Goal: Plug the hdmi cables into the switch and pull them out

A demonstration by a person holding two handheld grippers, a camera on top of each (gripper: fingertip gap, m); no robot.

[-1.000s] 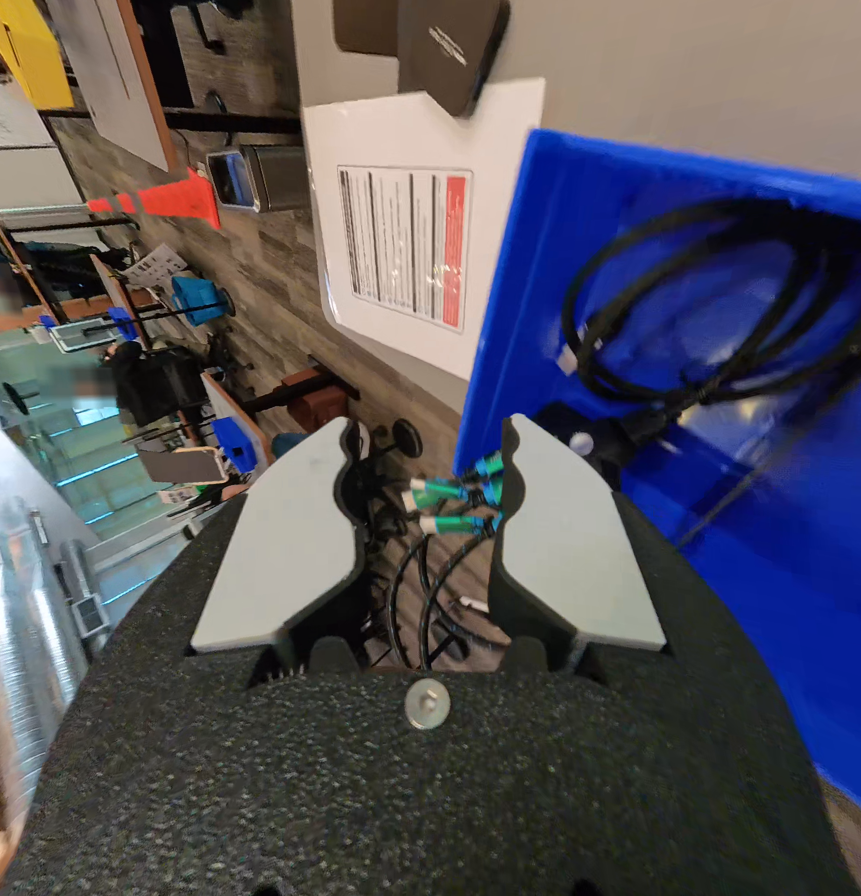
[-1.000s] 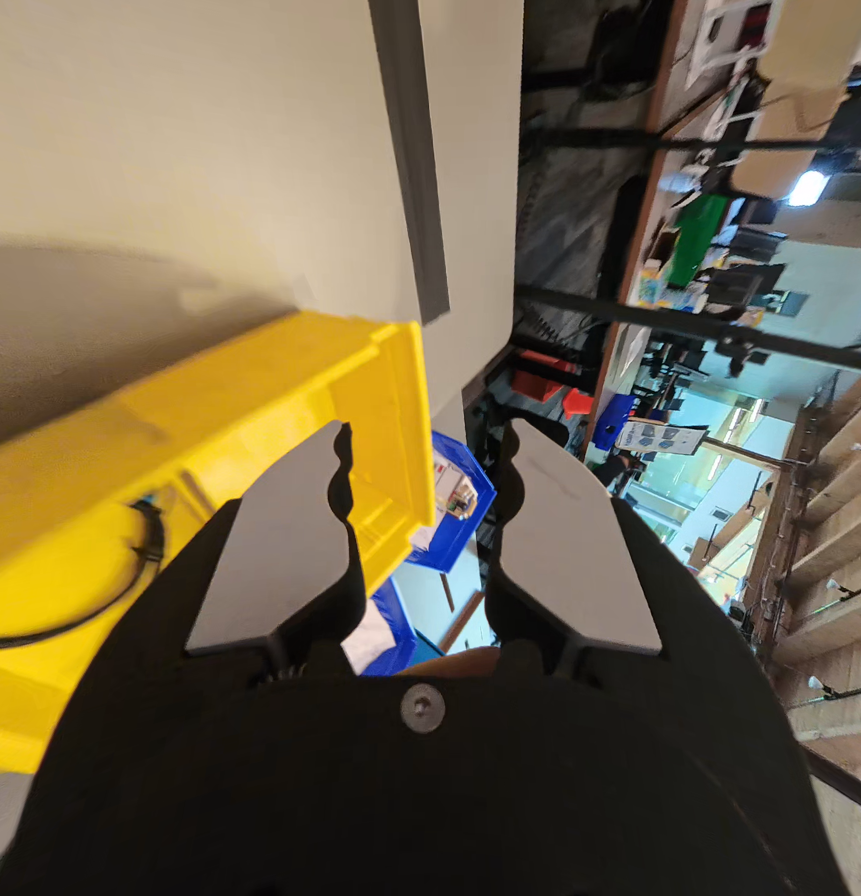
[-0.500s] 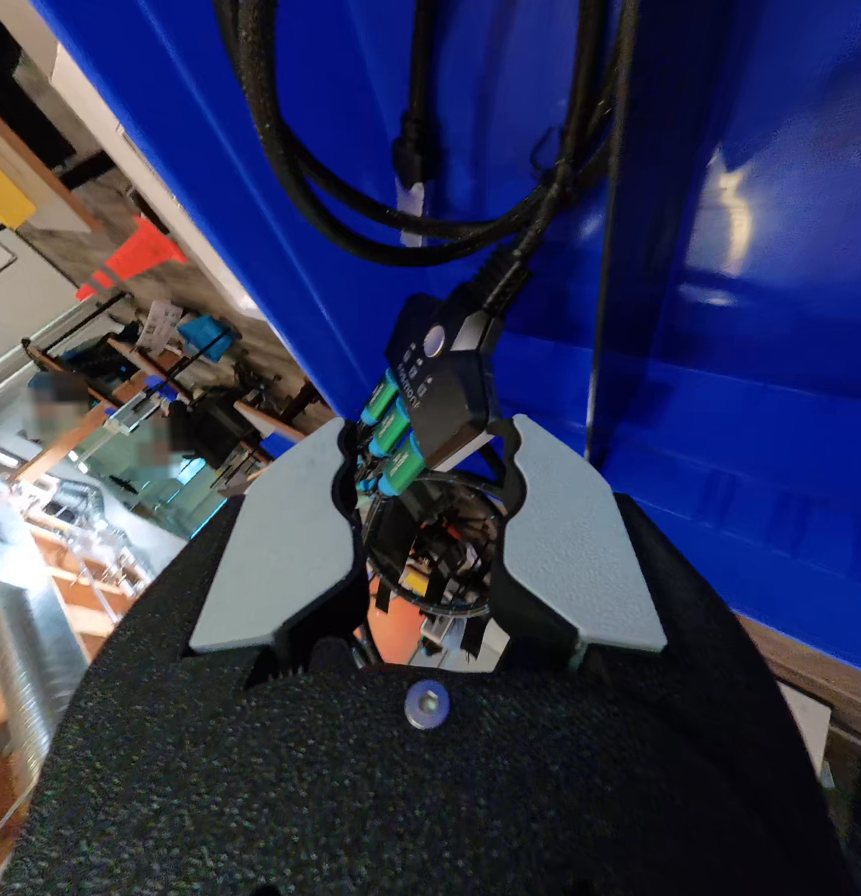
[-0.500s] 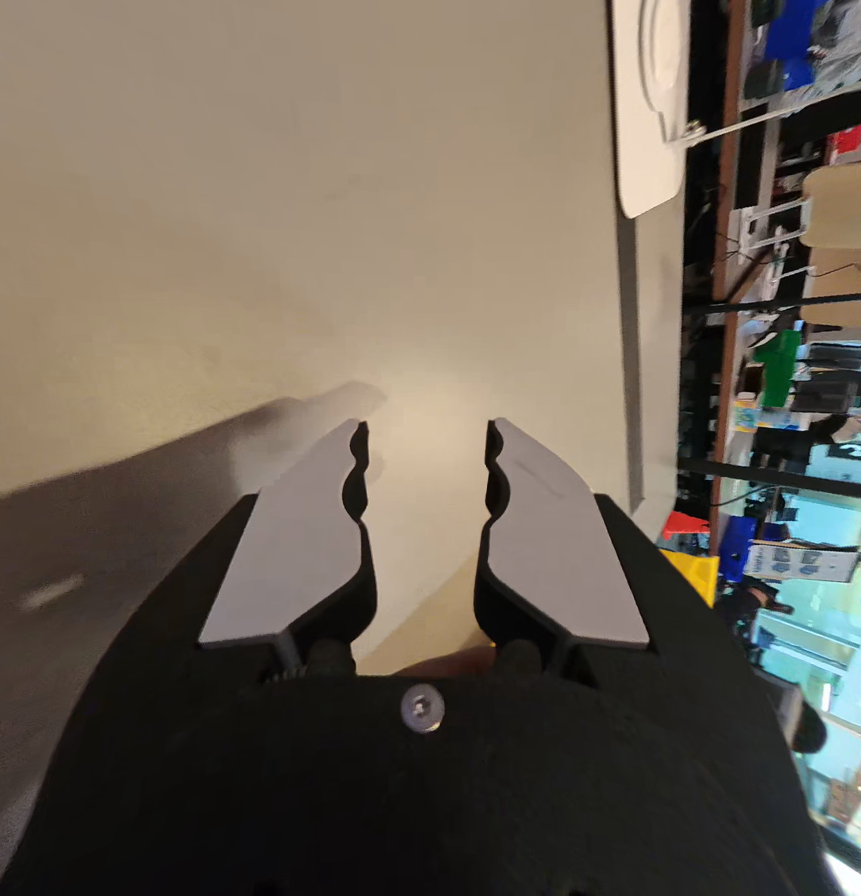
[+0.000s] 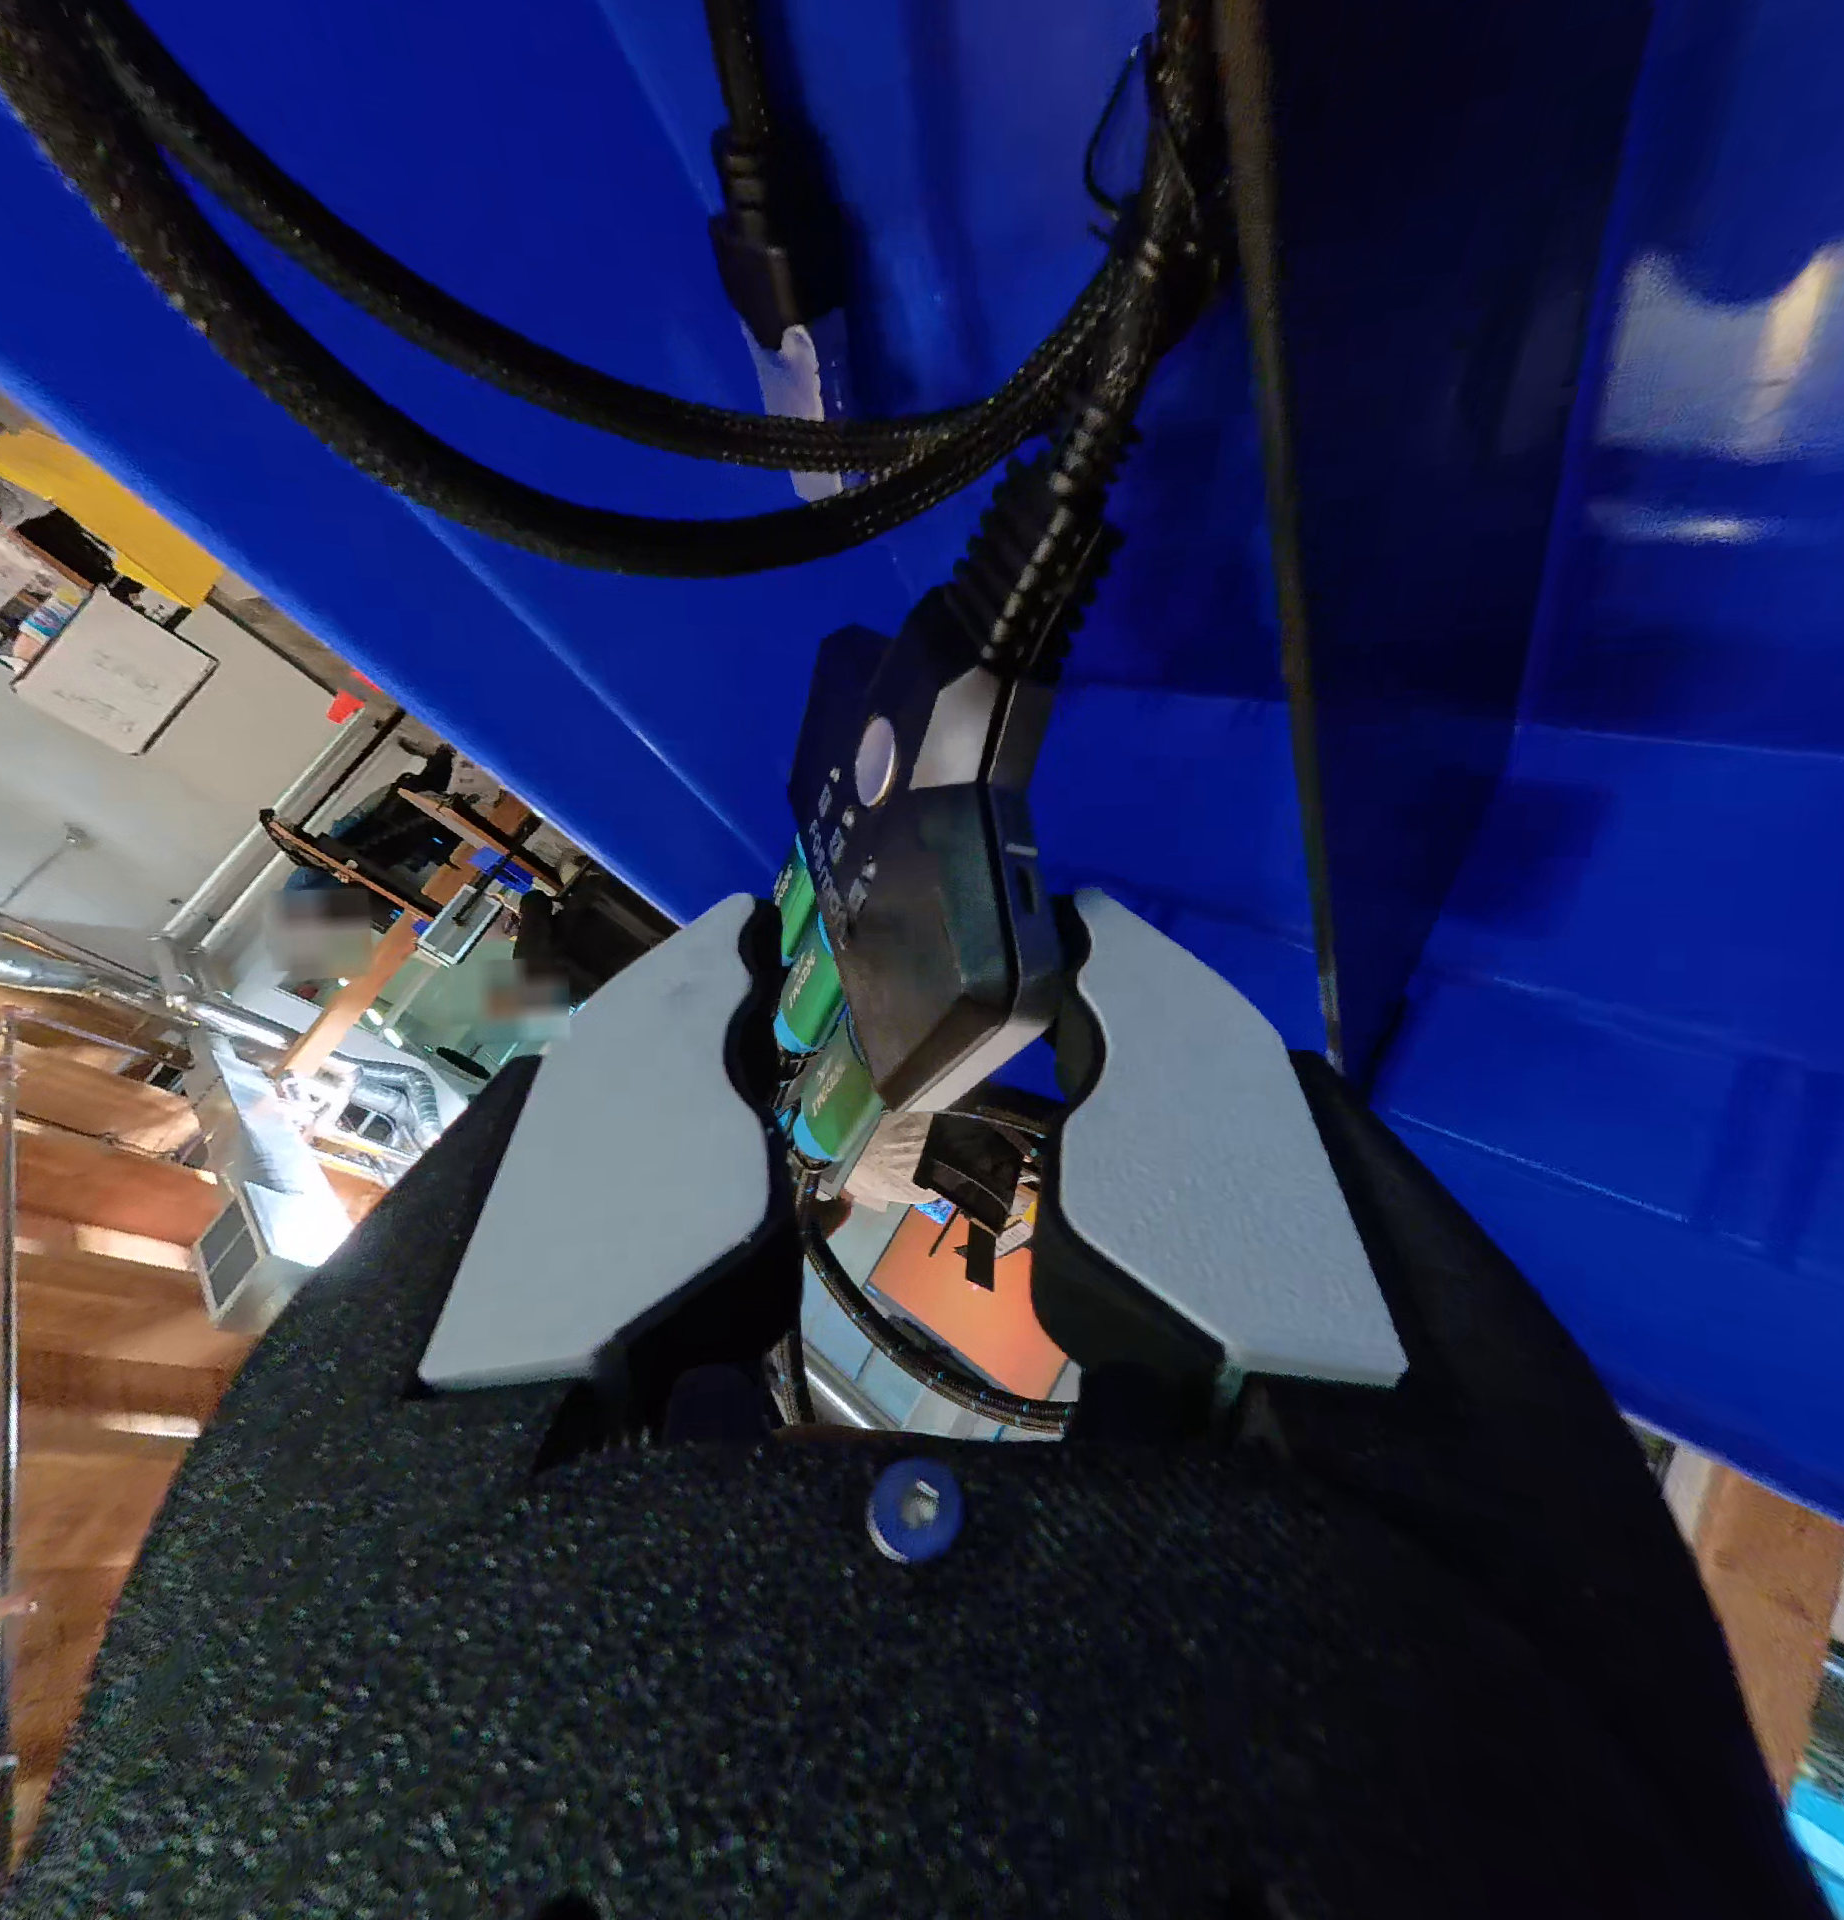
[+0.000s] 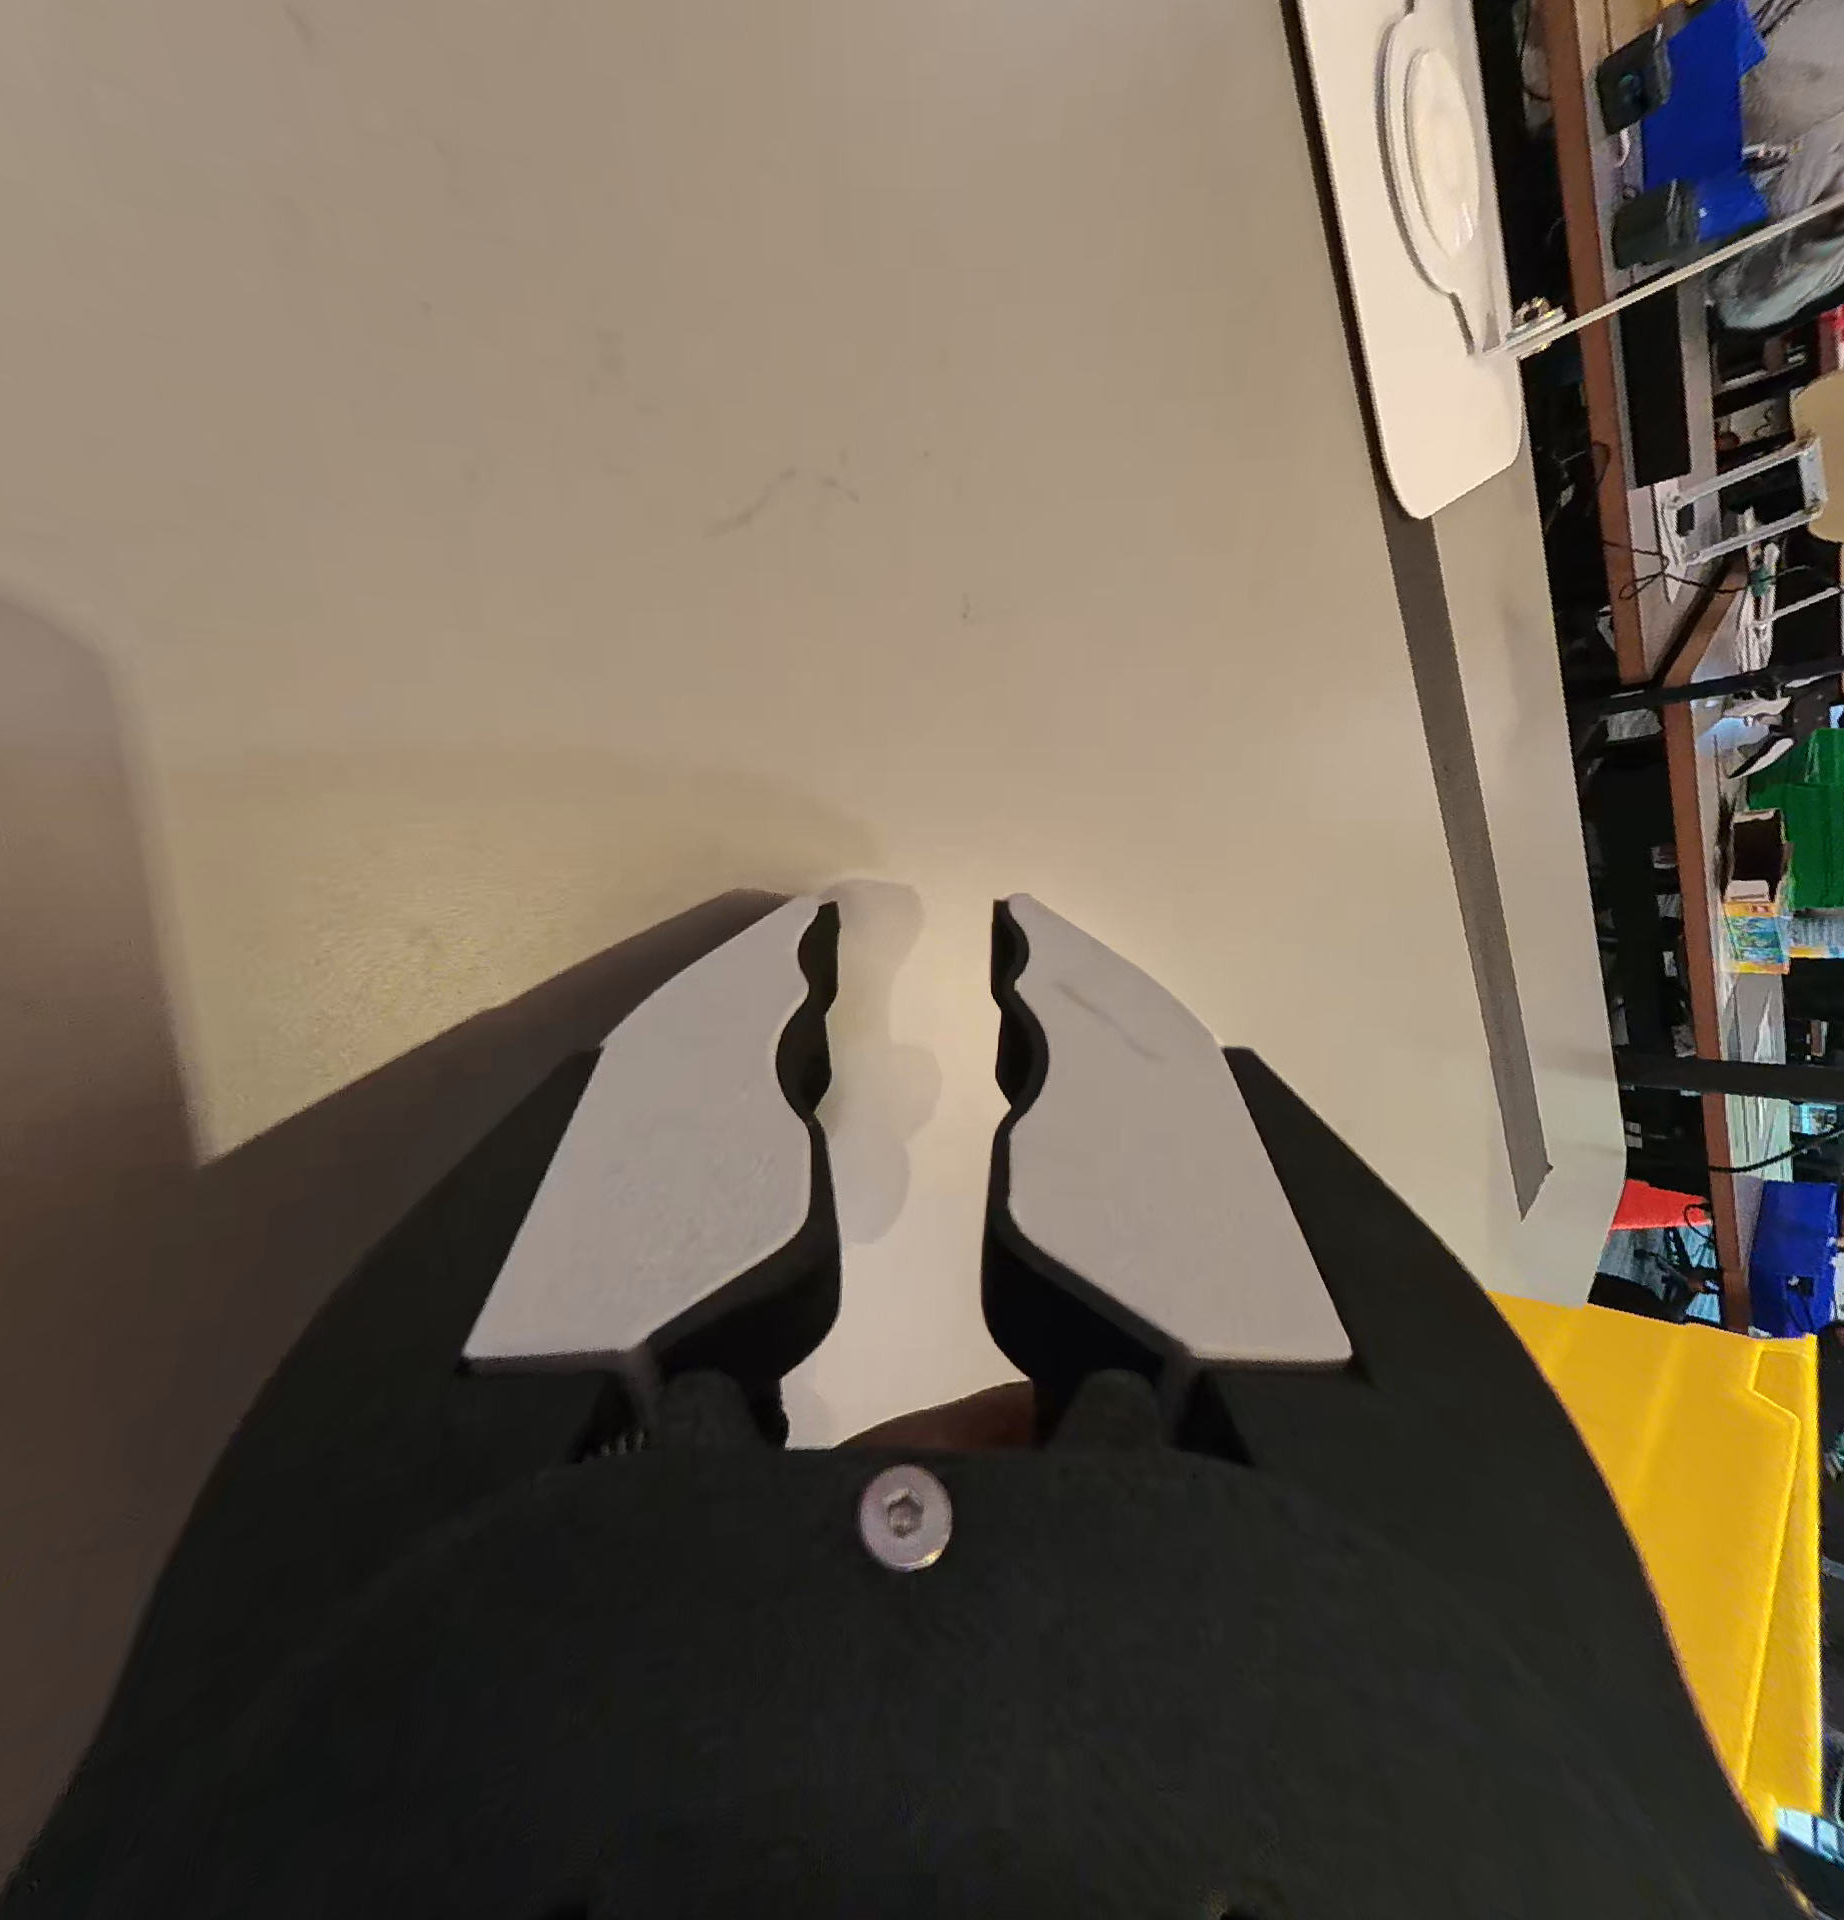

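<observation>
while the left gripper (image 5: 913,930) sits at the mouth of a blue bin (image 5: 1624,935), a small black hub (image 5: 928,914) with green plugs (image 5: 809,997) down one side stands between its fingers (image 5: 627,1122); the right-hand finger looks to touch the hub's edge, the other meets the plugs, so i read it as gripped, though how firmly is hard to tell. a black braided cable (image 5: 606,405) runs from the hub's top and loops inside the bin. judgement: the hub is light, stiff and smooth-sided, likely to slip or twist; the flat sides of the body are the place to hold, not the plugs or the limp cable, which will drag. the right gripper (image 6: 916,914) hangs over bare table (image 6: 689,416), fingers partly apart with nothing between them; a yellow bin (image 6: 1676,1558) lies beside it.
</observation>
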